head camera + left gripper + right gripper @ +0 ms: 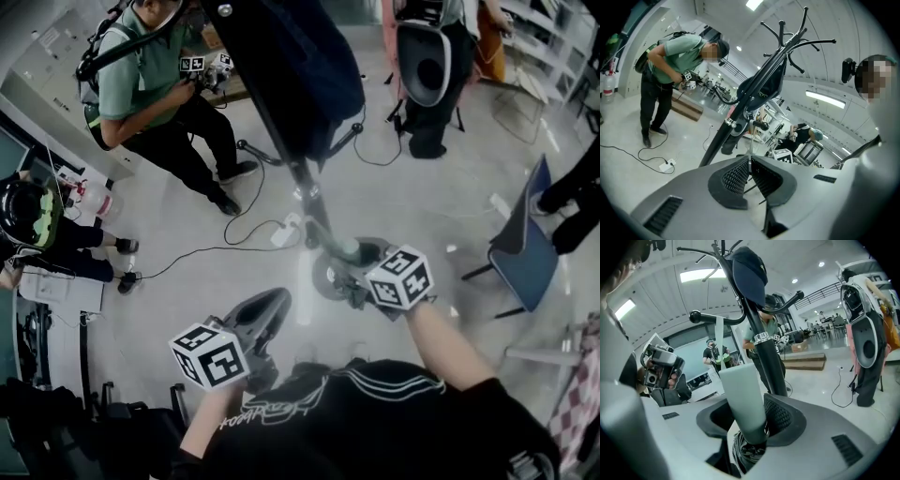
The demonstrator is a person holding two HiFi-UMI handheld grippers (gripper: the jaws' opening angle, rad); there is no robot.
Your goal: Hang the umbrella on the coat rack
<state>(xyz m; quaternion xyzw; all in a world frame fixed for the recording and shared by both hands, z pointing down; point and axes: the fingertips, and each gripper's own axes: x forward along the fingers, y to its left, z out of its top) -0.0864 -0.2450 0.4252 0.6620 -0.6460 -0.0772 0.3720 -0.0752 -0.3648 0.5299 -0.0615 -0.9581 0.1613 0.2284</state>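
Note:
The umbrella's pale green handle (743,399) stands between the jaws of my right gripper (750,413), with dark folded fabric below it. The handle leans on the right pad, and a dark gap shows at the left pad. A pale strap (719,333) runs up from the handle to a black hook of the coat rack (764,357). In the head view the handle (349,248) sits by the rack's pole (300,178), in front of my right gripper (352,272). My left gripper (267,305) is lower left, its pads (740,176) closed together on nothing.
A dark bag (300,66) hangs on the rack's top. A person in a green shirt (150,75) stands at the back left holding grippers. Cables and a power strip (286,230) lie on the floor. A blue chair (525,244) is at the right.

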